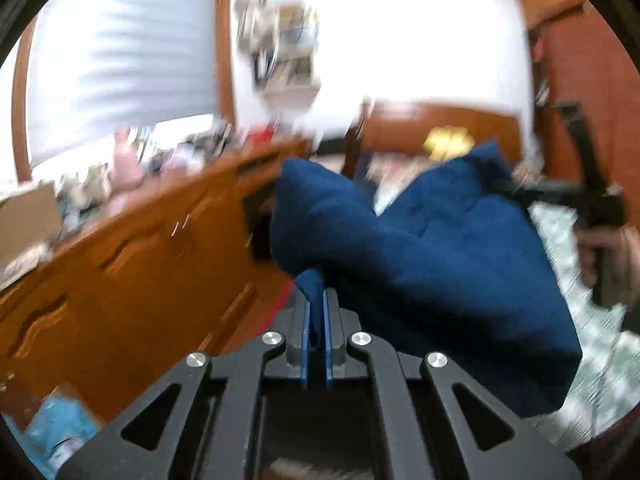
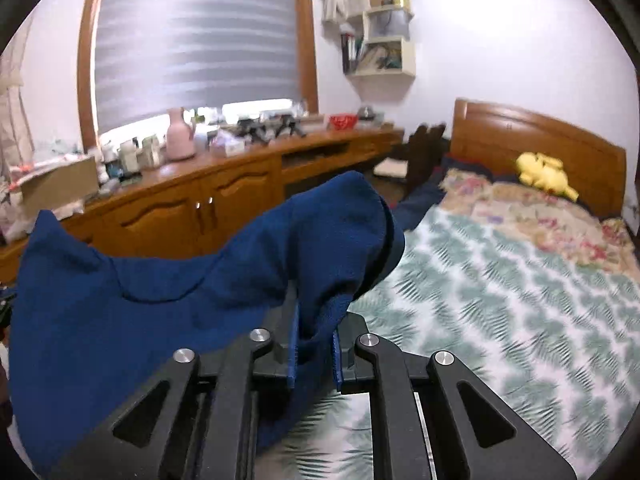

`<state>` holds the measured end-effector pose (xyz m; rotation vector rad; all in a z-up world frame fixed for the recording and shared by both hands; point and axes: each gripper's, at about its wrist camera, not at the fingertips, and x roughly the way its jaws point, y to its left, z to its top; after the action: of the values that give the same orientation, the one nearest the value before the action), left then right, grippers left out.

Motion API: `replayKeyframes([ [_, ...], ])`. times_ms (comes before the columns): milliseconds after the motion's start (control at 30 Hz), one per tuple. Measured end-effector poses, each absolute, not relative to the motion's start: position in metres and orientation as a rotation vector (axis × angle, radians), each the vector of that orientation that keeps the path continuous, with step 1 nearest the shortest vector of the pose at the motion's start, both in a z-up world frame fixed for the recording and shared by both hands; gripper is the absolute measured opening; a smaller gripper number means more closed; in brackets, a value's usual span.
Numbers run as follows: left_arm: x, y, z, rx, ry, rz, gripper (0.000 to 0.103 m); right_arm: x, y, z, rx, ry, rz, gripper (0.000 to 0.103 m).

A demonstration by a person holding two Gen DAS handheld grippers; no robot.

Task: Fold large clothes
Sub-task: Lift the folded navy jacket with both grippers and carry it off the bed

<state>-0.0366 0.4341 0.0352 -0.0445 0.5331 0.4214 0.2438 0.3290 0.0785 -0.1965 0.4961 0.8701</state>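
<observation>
We hold the blue garment aloft: left gripper nearly closed on a pinched edge, right gripper clamped on bunched cloth. Bed lies open beyond the right fingers; wooden cabinet stands left of them.

A dark blue, thick, soft garment hangs bunched in the air, one edge pinched in the left gripper, another in the right gripper, sagging between them.
</observation>
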Motion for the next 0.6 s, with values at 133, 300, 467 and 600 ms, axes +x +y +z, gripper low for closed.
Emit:
replayKeyframes([
  [133,-0.043,0.473,-0.035,-0.119,0.683,0.45,0.003,0.234,0.383,0.006,-0.284,0.705,0.866,0.023],
  [300,-0.069,0.473,-0.049,-0.147,0.627,0.423,0.007,0.204,0.394,-0.025,-0.369,0.653,0.87,0.053],
  [467,-0.094,0.463,-0.032,-0.154,0.567,0.415,0.011,0.182,0.387,-0.006,-0.348,0.565,0.907,0.058],
  [600,-0.102,0.451,-0.016,-0.147,0.546,0.406,0.015,0.155,0.39,-0.002,-0.321,0.583,1.03,0.058],
])
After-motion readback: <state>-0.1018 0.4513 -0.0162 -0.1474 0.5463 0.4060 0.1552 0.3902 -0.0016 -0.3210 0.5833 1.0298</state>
